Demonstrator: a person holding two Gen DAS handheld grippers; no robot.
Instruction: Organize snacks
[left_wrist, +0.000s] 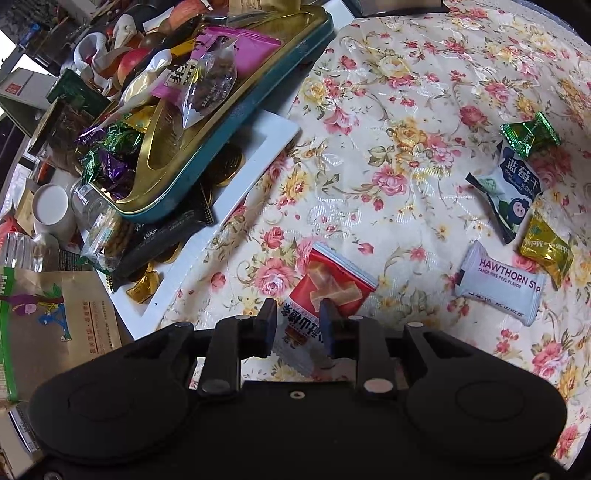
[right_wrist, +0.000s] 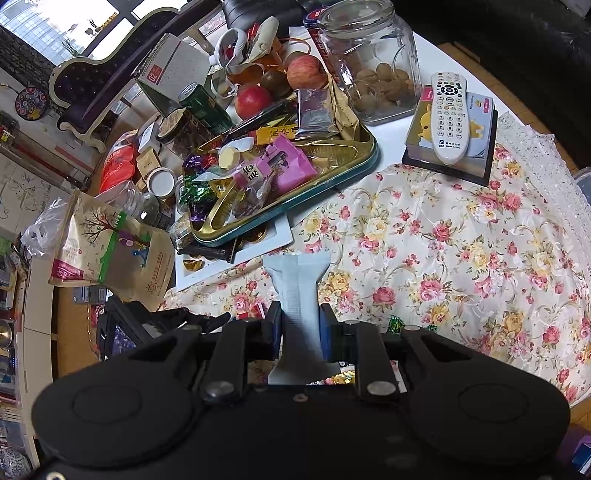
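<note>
A red and white snack packet (left_wrist: 332, 284) lies on the floral cloth (left_wrist: 406, 110), its white end between the fingers of my left gripper (left_wrist: 297, 317), which stands open around it. To the right lie a white hawthorn packet (left_wrist: 498, 284), a blueberry packet (left_wrist: 513, 184), a green candy (left_wrist: 528, 133) and a gold candy (left_wrist: 546, 251). The teal and gold tin tray (left_wrist: 236, 122) at the upper left is heaped with snacks. My right gripper (right_wrist: 298, 321) is shut on a pale grey-white packet (right_wrist: 295, 277), pinched at its middle above the cloth, short of the tray (right_wrist: 332, 181).
The tray rests on a white board (left_wrist: 266, 147) with gold coins under it. A brown paper bag (right_wrist: 110, 251) lies at the left. Behind the tray are apples (right_wrist: 306, 72) and a glass jar (right_wrist: 373, 62); a remote (right_wrist: 452, 114) sits on a box at the right.
</note>
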